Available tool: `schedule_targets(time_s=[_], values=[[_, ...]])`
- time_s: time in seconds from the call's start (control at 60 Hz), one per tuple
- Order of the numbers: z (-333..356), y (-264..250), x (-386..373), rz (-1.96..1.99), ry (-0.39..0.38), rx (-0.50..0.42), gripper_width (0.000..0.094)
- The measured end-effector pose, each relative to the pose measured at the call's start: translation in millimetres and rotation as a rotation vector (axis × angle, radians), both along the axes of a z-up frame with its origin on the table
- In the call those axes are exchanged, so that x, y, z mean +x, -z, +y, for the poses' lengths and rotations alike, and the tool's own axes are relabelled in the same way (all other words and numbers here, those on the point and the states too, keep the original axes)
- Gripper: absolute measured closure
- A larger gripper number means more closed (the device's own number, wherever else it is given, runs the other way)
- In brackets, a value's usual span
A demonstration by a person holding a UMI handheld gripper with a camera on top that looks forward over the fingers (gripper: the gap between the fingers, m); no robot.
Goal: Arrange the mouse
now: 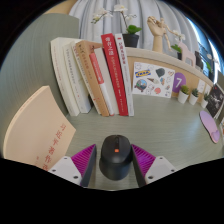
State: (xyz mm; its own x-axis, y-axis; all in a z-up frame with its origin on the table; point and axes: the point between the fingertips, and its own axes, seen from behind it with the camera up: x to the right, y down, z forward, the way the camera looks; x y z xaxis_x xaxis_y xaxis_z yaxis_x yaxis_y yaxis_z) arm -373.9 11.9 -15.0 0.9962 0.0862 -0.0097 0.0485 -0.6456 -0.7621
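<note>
seemingly midway, the gripper (113,165) clamps the mouse (114,157); books (95,78) at 12 o'clock, placement on the table (150,128) remains.

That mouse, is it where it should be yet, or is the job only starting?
Partly done: the mouse already sits between the gripper fingers, at the desk's near edge. In hand: it looks gripped, though I cannot confirm. Left: carrying it to its spot, perhaps the open desk before the books.
</note>
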Motion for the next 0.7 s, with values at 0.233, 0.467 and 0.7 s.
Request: schedule_targets(time_s=[0.233,0.467,0.7], values=[[-1,1,8,0.010,-0.027,0.015,0.0483],[-1,-20,19,0.006,-0.175,-0.073,0.0603],[14,-197,146,0.020,-0.208,0.180,0.0602]])
